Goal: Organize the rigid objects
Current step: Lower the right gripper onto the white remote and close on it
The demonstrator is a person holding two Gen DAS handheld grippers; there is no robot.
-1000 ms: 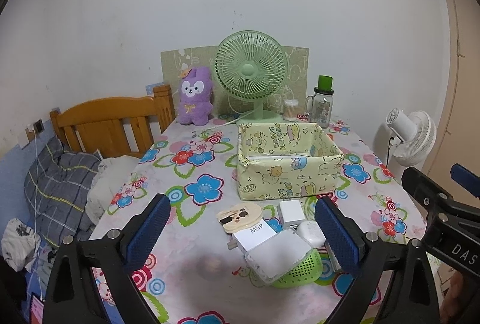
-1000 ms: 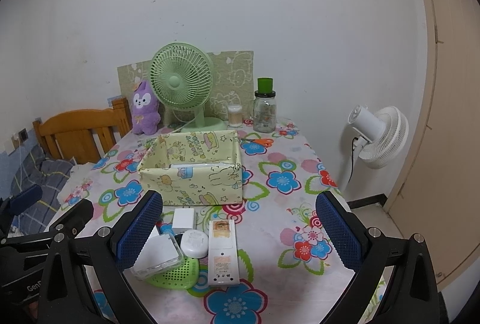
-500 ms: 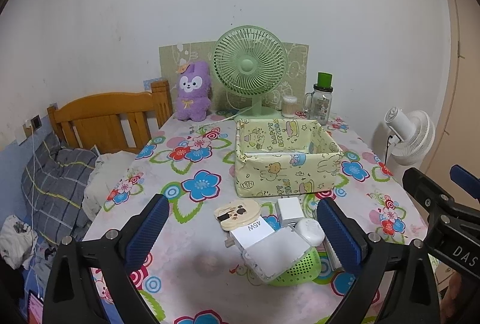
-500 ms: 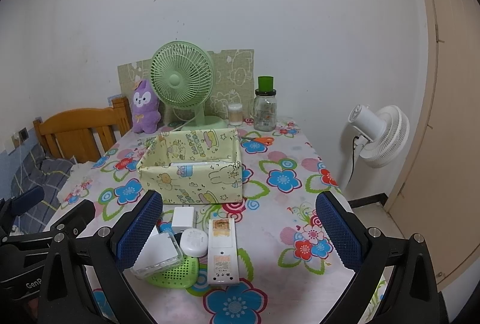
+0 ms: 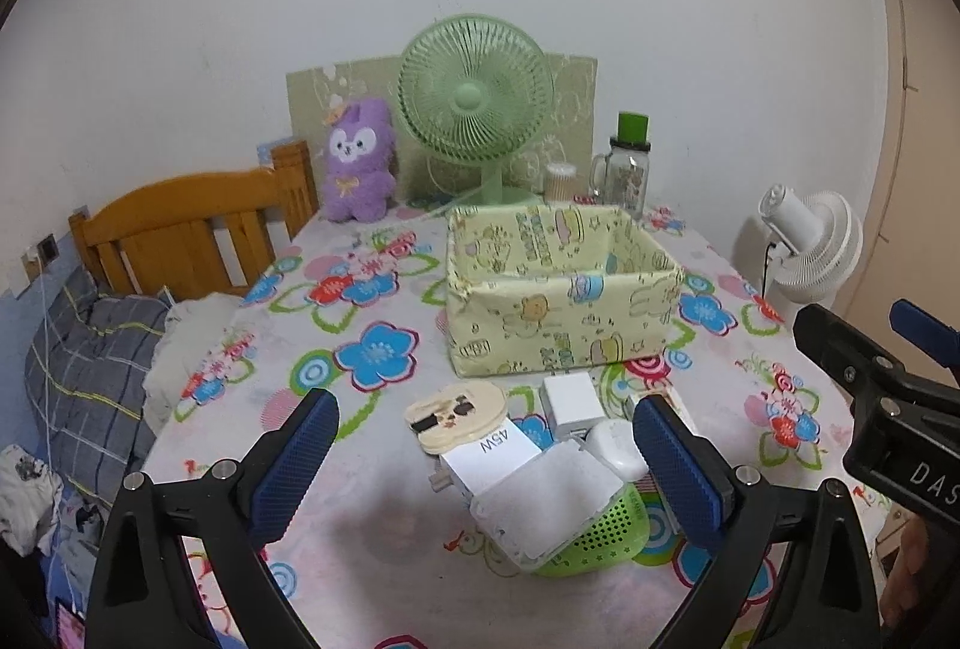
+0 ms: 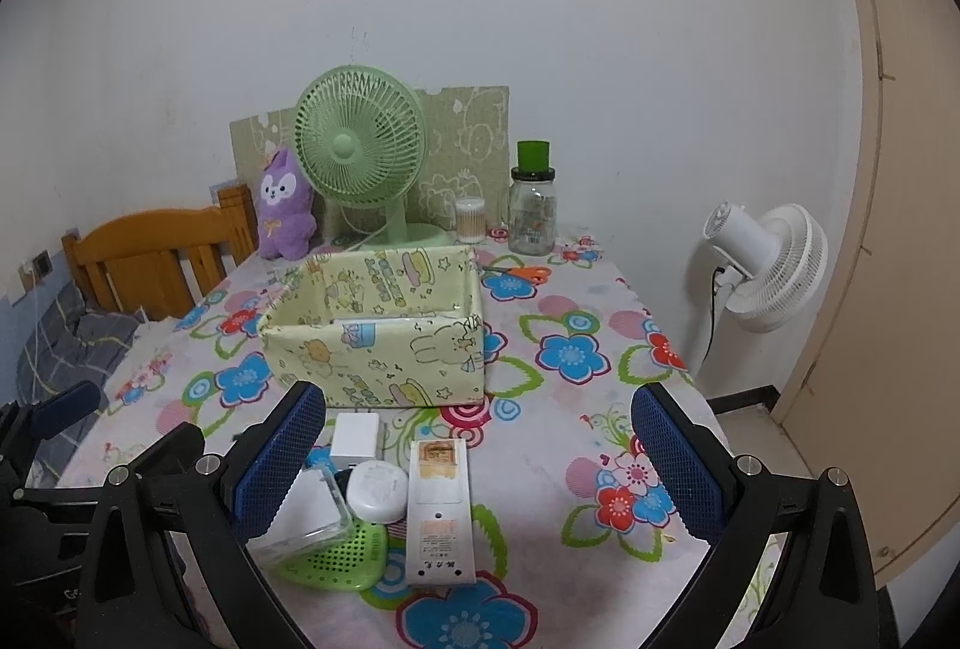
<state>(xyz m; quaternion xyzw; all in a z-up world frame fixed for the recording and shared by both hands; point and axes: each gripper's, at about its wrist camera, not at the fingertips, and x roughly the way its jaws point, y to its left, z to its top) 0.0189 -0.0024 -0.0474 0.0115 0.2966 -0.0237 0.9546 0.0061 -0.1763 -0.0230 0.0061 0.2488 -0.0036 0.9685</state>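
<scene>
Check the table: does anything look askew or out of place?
Yes. The clear rectangular plastic case sits tilted, propped on the green perforated plastic dish, crowding the white oval case. Orange-handled scissors lie loose behind the yellow cartoon-print box.

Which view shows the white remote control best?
The right wrist view: the remote control lies in full sight, lengthwise on the tablecloth beside the round white case. In the left wrist view it is almost wholly hidden behind the right finger of the left tongs.

Small gadgets (image 6: 384,493) heaped before yellow box (image 6: 384,349)
</scene>
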